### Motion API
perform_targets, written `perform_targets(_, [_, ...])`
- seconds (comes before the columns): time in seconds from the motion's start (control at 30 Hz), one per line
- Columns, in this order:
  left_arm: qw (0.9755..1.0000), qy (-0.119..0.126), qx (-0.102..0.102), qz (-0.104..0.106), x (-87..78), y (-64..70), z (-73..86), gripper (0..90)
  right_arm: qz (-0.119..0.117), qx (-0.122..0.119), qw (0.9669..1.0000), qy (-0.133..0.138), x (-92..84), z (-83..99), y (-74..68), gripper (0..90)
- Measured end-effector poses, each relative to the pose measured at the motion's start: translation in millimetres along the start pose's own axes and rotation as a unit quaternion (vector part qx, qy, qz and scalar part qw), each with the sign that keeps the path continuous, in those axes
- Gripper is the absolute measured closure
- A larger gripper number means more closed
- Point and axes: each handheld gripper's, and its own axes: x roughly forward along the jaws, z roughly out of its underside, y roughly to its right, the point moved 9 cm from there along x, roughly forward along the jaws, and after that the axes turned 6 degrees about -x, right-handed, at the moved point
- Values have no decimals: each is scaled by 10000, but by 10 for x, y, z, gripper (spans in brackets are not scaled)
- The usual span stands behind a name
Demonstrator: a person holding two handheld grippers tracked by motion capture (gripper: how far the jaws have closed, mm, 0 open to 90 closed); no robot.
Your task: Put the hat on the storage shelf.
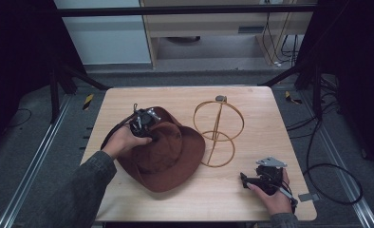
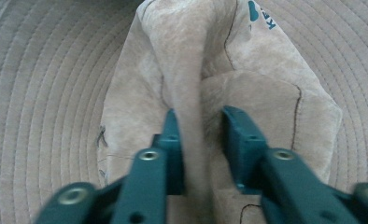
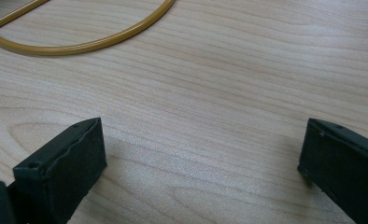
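Hat lay on table, just left of wire stand. Left gripper sat on hat crown, jaws narrowed, pinching fold of crown fabric. Right gripper rested right of hat, below stand, jaws wide, nothing between them.

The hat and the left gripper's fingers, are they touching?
Touching. The left gripper view shows the left gripper with a raised fold of the hat pinched between its fingers, and the fabric lies against both.
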Motion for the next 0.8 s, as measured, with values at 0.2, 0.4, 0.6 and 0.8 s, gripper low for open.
perform_targets(0.2, [9999, 63, 7, 85, -25, -2, 14, 864, -2, 7, 10000, 0, 0, 0, -1, 7])
perform_targets(0.4, [9996, 260, -23, 72, -112, -27, 29, 887, -1, 3, 10000, -1, 0, 0, -1, 7])
perform_targets(0.6, [9988, 479, 24, -59, -323, -18, 69, 887, -6, 10, 10000, -1, 0, 0, -2, 7])
perform_targets(0.8, [9971, 744, 27, -183, -578, -28, 142, 887, -1, 7, 10000, -3, 0, 0, -2, 7])
